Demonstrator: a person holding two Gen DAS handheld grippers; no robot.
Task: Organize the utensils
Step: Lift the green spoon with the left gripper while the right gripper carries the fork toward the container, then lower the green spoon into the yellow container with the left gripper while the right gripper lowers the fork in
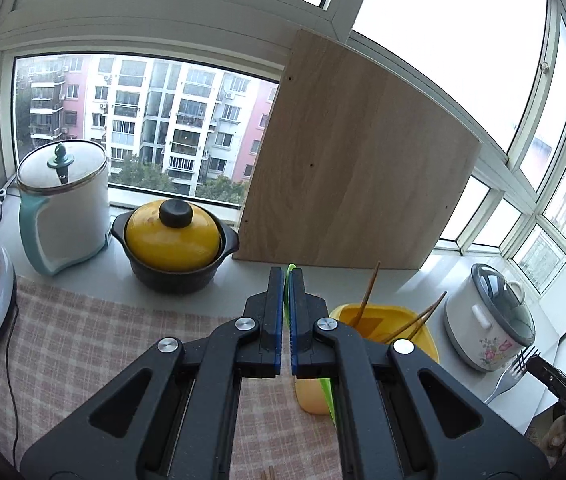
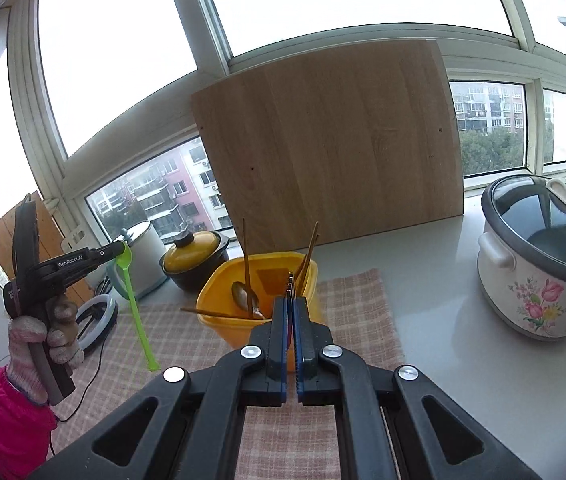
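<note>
Carrying utensils: left hand-held gripper (image 2: 117, 254) clamps a green spoon (image 2: 135, 304), right hand-held gripper (image 2: 292, 312) a fork (image 1: 513, 372); next, lowering both into the yellow bin (image 2: 219, 320).

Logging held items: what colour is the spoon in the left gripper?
Bright green spoon, clearest in the right wrist view.

Chopsticks (image 2: 246, 256) stand in the tub (image 2: 219, 312), before the board (image 2: 331, 144).

A green plastic spoon (image 2: 135, 304) hangs bowl-up; chopsticks (image 2: 246, 268) and a metal spoon (image 2: 245, 298) stand in the yellow tub (image 2: 219, 312).
</note>
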